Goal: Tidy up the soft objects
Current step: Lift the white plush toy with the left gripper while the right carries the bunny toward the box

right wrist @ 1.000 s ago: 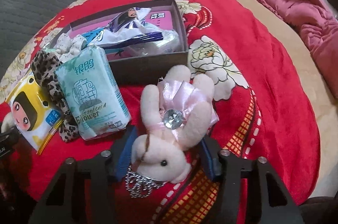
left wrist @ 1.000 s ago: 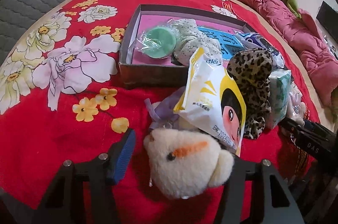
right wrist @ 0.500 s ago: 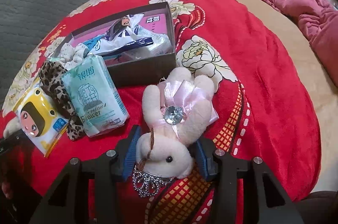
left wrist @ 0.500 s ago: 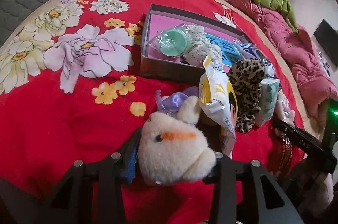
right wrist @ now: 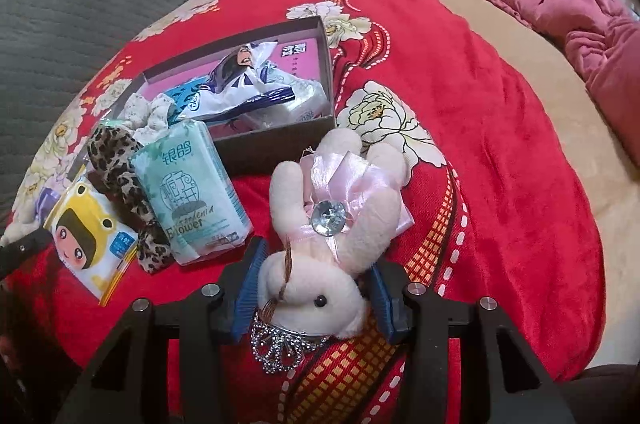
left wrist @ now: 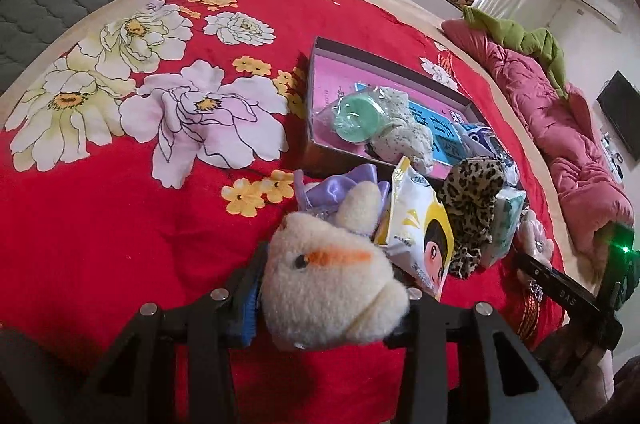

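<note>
The left tool (left wrist: 326,304) is clenched on a cream plush toy (left wrist: 332,284) at six o'clock, with the box (left wrist: 320,151) toward one o'clock on the bed (left wrist: 120,224). The right tool (right wrist: 314,300) grips a pink plush rabbit (right wrist: 320,264), below the box (right wrist: 276,151) at twelve.

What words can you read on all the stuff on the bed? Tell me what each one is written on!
"银鸽" and "Flower": on the mint-green tissue pack.
"BAS": on the other gripper's black body, seen from the left wrist view.
Blue sign with white characters, lying in the box: too blurred to read.
Small blue label on the yellow cartoon-face packet: too small to read.
Print on the crumpled white and blue bag in the box: unreadable.
</note>
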`<state>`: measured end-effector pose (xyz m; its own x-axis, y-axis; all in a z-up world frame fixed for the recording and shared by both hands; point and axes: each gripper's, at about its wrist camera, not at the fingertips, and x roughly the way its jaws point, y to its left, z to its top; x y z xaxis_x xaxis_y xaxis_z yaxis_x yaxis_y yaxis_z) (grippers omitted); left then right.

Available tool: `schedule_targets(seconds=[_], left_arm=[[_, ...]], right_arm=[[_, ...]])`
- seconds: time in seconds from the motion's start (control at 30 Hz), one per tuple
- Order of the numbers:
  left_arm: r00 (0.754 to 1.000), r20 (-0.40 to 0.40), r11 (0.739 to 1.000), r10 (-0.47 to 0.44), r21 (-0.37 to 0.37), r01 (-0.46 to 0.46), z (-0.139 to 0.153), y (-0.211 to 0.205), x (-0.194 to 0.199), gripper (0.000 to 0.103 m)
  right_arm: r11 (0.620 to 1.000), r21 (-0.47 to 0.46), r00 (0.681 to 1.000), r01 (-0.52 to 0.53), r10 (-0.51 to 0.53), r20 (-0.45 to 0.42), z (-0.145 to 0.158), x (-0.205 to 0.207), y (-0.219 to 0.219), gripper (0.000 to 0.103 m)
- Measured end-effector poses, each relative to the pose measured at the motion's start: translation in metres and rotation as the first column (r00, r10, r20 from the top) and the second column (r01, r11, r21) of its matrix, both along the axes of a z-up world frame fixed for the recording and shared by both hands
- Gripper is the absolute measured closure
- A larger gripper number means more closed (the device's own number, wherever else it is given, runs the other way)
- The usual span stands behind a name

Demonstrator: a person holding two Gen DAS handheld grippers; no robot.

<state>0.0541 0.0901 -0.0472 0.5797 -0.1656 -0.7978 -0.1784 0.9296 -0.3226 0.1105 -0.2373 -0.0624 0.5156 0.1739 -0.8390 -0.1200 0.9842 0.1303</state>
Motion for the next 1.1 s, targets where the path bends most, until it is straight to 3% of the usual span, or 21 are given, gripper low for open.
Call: schedule_targets(seconds=[0.4, 0.8, 1.1], left_arm=[[0.995, 0.073, 0.997, -0.075, 0.016, 0.074, 0.014, -0.014, -0.002, 0.059], [0.983, 0.087, 0.986, -0.164, 0.049, 0.16, 0.019, -0.04, -0.006, 0.062], [0.98, 0.117, 0.985, -0.164, 0.066, 0.157, 0.027, -0.043, -0.01, 0.064]], right_arm=[[0.999, 0.02, 0.999, -0.032, 0.031, 0.04, 0.01, -0.005, 0.003, 0.054], [0.999, 0.015, 0.997, -0.042, 0.041, 0.069, 0.016, -0.009, 0.004, 0.054], [0.997, -0.003, 0.989, -0.072, 0.071, 0.126, 0.028, -0.016, 0.009, 0.054]])
